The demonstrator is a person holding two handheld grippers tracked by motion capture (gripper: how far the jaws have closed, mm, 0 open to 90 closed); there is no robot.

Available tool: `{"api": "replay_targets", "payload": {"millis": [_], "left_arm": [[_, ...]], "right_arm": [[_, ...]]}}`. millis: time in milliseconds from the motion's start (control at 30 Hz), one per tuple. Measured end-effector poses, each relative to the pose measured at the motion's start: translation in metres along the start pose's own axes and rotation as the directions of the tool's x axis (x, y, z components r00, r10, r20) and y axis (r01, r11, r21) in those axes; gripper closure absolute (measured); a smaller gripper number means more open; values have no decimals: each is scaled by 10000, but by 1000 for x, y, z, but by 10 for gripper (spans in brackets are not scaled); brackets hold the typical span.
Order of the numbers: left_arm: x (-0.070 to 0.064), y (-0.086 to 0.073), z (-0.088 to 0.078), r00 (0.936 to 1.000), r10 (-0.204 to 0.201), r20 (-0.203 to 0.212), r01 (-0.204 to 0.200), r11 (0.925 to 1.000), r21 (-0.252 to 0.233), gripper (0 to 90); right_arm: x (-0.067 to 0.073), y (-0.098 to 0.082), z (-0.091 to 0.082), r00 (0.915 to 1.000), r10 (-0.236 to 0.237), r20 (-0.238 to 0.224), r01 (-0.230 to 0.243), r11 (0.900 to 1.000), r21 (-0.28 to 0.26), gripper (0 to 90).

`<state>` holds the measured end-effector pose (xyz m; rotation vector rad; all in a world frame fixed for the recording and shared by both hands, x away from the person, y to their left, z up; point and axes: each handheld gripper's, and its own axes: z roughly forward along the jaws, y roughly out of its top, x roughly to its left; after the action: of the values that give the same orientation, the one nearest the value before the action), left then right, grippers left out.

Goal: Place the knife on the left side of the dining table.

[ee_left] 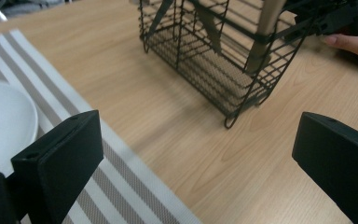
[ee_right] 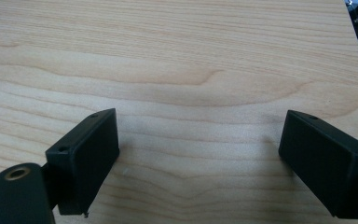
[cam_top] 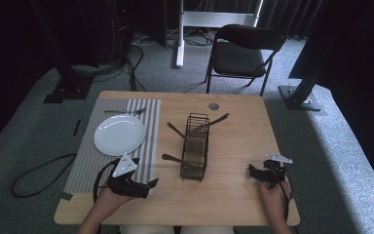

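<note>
From my end I see one wooden table (cam_top: 233,195), one striped placemat (cam_top: 85,158) on its left side, and one white plate (cam_top: 119,134) on the mat with a fork (cam_top: 124,111) behind it. One black wire caddy (cam_top: 195,146) sits mid-table with three utensils that I can count poking out. I can't spot any readable writing or logos. The left gripper (cam_top: 146,187) and right gripper (cam_top: 254,171) both have jaws spread wide, holding nothing.

Black folding chair (cam_top: 243,53) on grey carpet (cam_top: 331,141).
</note>
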<state>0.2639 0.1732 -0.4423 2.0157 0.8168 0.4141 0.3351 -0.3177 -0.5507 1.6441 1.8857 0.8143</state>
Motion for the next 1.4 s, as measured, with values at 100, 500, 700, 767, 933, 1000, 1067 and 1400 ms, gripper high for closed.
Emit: {"api": "replay_targets", "payload": {"millis": [100,500,700,767,933,1000,1067,1400], "left_arm": [[-6,7,-2,9999,149,0,-148,9996,-229,20],[-16,34,4,9999,153,38,-150,9969,-766,20],[-19,45,7,10000,13,39,-9,9949,-1006,20],[-20,48,7,10000,-53,49,58,9929,-1189,27],[-23,52,10,9999,-153,-26,147,9883,-1515,108],[-24,52,11,9998,-201,-82,187,9882,-1520,153],[-24,51,15,9993,-379,-52,367,9871,-1557,227],[-22,43,16,9960,-736,501,823,9755,-2041,622]], "right_arm": [[0,0,0,10000,-3,1,3,10000,-1,112],[0,0,0,10000,-14,3,14,10000,3,112],[0,0,0,10000,-14,4,14,10000,3,112],[0,0,0,10000,-13,1,13,10000,2,111],[0,0,0,10000,-10,3,10,10000,5,112],[0,0,0,10000,-12,4,12,10000,4,112],[0,0,0,10000,-12,5,12,10000,3,112],[0,0,0,10000,-1,6,1,10000,-4,112]]}}
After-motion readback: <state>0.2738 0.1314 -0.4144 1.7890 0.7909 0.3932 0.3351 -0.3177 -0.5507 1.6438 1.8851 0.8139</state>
